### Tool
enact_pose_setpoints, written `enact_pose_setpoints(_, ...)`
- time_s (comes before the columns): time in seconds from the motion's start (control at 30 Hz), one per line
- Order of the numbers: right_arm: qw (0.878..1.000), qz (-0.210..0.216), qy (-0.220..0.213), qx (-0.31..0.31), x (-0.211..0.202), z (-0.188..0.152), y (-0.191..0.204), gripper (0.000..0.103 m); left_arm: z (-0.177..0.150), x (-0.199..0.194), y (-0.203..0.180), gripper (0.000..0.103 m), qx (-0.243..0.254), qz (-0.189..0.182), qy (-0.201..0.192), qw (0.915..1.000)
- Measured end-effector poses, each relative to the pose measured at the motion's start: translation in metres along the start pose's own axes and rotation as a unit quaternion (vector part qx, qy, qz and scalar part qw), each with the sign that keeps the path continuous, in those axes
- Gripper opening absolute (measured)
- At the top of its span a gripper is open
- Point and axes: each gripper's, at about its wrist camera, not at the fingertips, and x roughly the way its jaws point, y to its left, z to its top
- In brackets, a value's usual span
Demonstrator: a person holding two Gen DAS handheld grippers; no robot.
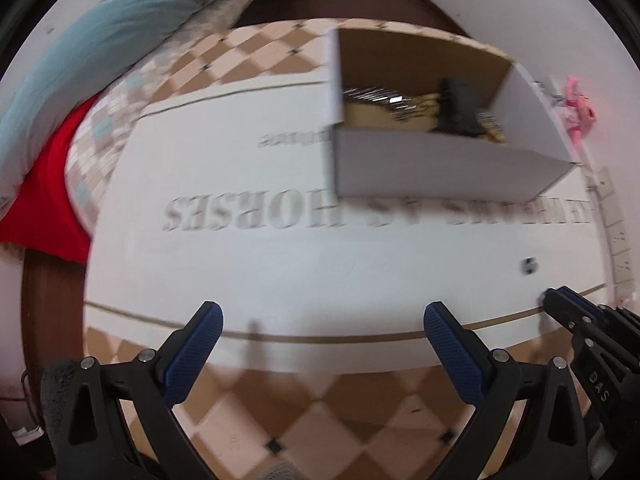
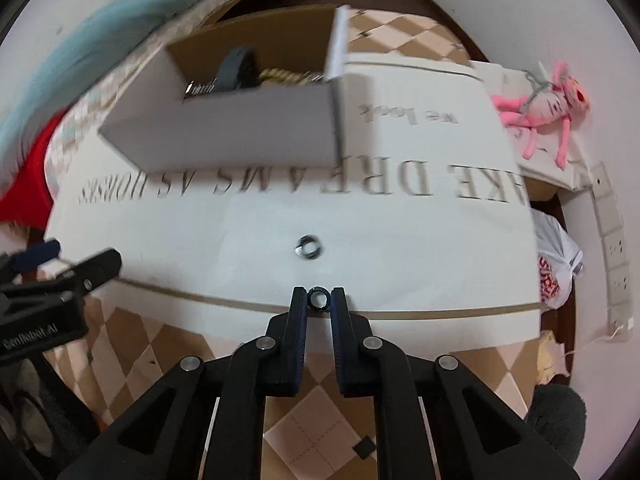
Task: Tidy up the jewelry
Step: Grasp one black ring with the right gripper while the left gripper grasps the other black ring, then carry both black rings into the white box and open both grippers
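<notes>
My right gripper (image 2: 319, 300) points steeply down at a white printed cloth (image 2: 400, 248) and is shut on a small dark ring (image 2: 319, 298) pinched between its fingertips. A second ring (image 2: 309, 248) (image 1: 530, 266) lies loose on the cloth just beyond it. An open white cardboard box (image 2: 240, 136) (image 1: 440, 168) stands farther back, holding chains and a black object. My left gripper (image 1: 324, 316) hangs open over the cloth's near edge with nothing between its fingers. In the left wrist view the right gripper (image 1: 554, 298) shows at the right edge.
The cloth covers a checkered tan-and-cream table top (image 2: 312, 420). A pink plush toy (image 2: 536, 100) lies at the back right beside a white plastic bag (image 2: 554, 256) and wall sockets (image 2: 616, 248). A pale blue cushion (image 1: 100, 52) and red fabric (image 1: 44, 208) are at the left.
</notes>
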Motion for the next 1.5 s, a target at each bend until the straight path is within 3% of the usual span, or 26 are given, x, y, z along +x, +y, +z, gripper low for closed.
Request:
enact_pose_setpoints(0.2, 0.998, -0.008, -0.004, 0.063, -0.009, 0.004, -0.042, 0.012, 0.012, 0.009, -0.059, 0.102, 0.022, -0.073, 0.024, 0.9968)
enact_pose_setpoints(0.33, 0.996, -0.012, -0.004, 0.092, -0.01, 0.001, -0.066, 0.012, 0.011, 0.014, -0.096, 0.096, 0.062, -0.082, 0.023, 0.9944)
enact_pose_setpoints(0.4, 0.994, -0.014, -0.006, 0.108, -0.013, -0.002, -0.077, 0.012, 0.01, 0.014, -0.108, 0.079, 0.081, -0.081, 0.02, 0.9933)
enact_pose_setpoints(0.53, 0.991, -0.009, -0.008, 0.136, -0.013, -0.007, -0.102, 0.012, 0.015, 0.021, -0.121, 0.069, 0.103, -0.08, 0.02, 0.9912)
enact_pose_setpoints(0.67, 0.989, -0.004, -0.006, 0.147, -0.013, -0.007, -0.114, 0.012, 0.022, 0.029, -0.134, 0.05, 0.119, -0.078, 0.021, 0.9896)
enact_pose_setpoints(0.77, 0.988, -0.001, -0.007, 0.152, -0.012, -0.007, -0.118, 0.012, 0.022, 0.03, -0.142, 0.041, 0.127, -0.074, 0.014, 0.989)
enact_pose_setpoints(0.93, 0.988, 0.005, -0.009, 0.155, -0.012, -0.006, -0.117, 0.012, 0.026, 0.03, -0.147, 0.011, 0.134, -0.079, 0.007, 0.9878)
enact_pose_setpoints(1.27, 0.988, 0.025, -0.024, 0.148, -0.025, 0.002, -0.105, 0.012, 0.027, 0.01, -0.124, 0.01, 0.11, -0.107, 0.001, 0.9881)
enact_pose_setpoints(1.4, 0.986, 0.069, -0.036, 0.146, -0.038, 0.014, -0.092, 0.012, 0.044, -0.03, -0.087, 0.01, 0.087, -0.128, -0.022, 0.9878)
enact_pose_setpoints(1.5, 0.98, 0.126, -0.046, 0.146, -0.046, 0.034, -0.074, 0.012, 0.068, -0.048, -0.053, 0.01, 0.071, -0.134, -0.023, 0.9882)
